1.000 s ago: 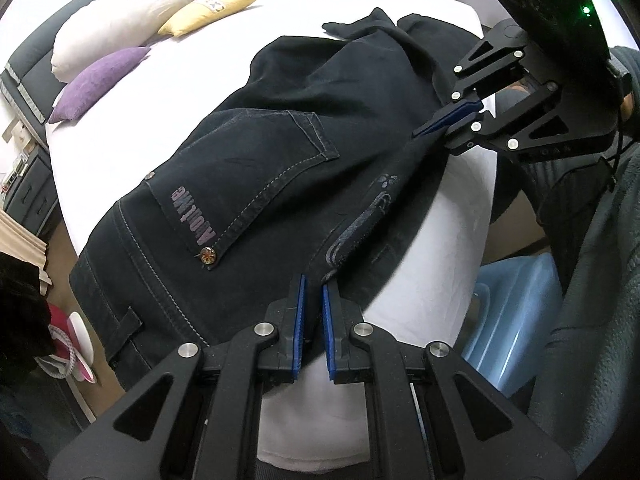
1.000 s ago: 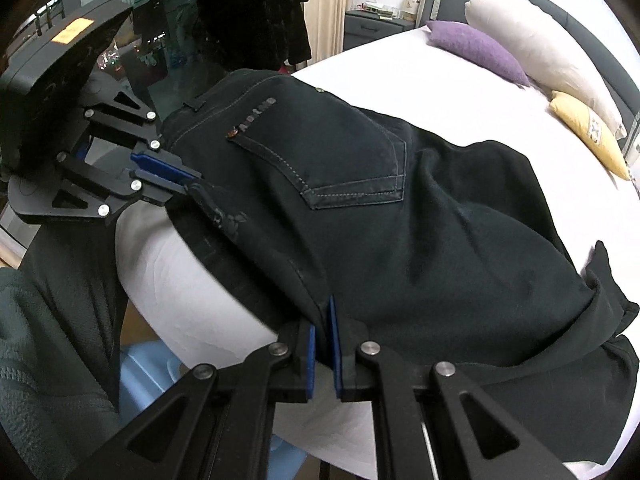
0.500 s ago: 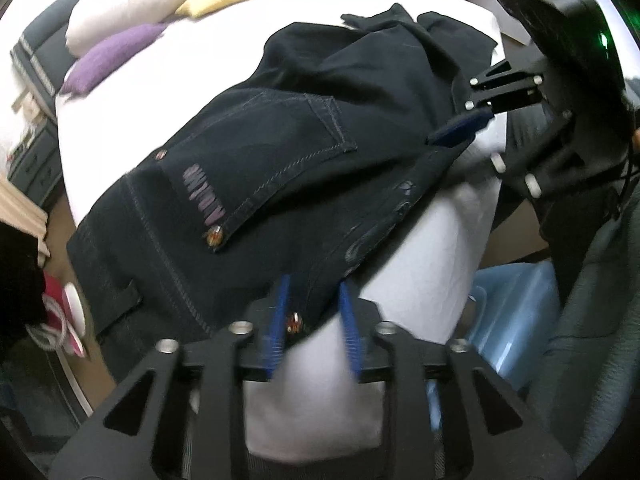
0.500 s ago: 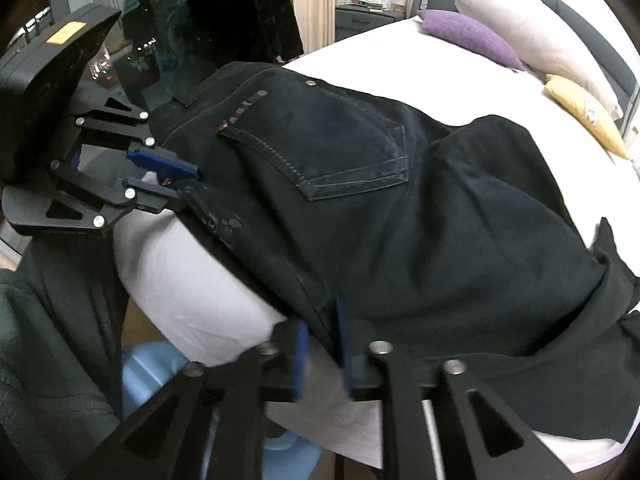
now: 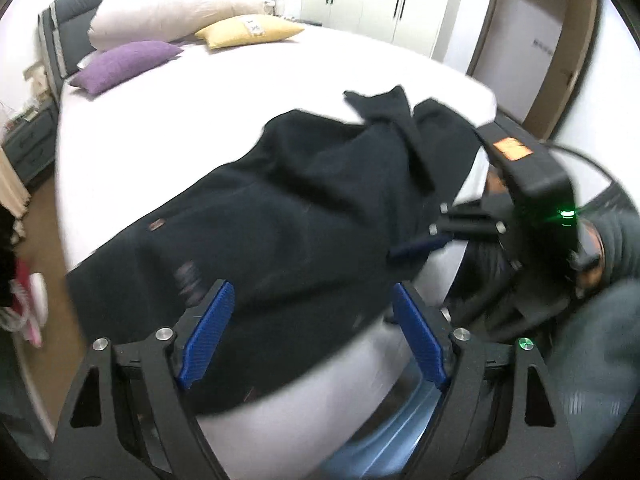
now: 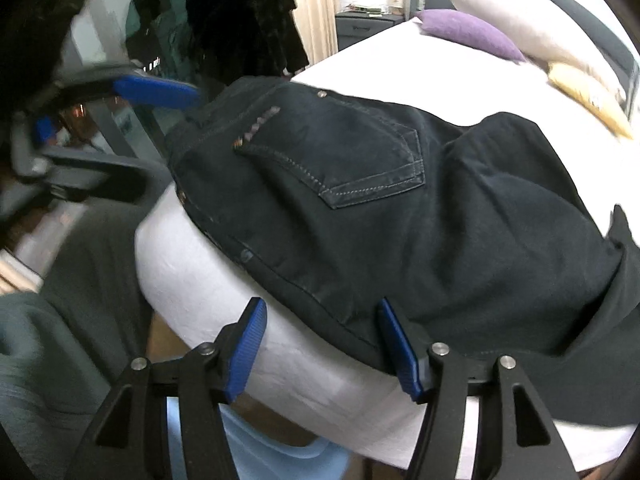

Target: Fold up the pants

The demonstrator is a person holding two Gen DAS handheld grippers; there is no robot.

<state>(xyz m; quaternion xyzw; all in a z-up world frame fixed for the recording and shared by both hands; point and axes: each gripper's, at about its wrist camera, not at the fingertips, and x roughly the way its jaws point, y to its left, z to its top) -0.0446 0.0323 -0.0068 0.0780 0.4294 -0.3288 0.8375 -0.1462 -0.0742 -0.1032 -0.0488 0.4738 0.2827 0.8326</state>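
Blue-padded and just spreading apart, the left gripper [image 5: 310, 336] and right gripper [image 6: 322, 350] are both gaping with nothing pinched, hovering over the near edge of the dark pants [image 6: 360, 208], which are lying folded across the white bed [image 5: 240, 92] below three pillows [image 5: 168, 8].

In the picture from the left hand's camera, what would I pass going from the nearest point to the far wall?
The left gripper's blue pads → dark denim pants on the white bed → purple cushion → big white pillow → grey padded headboard.
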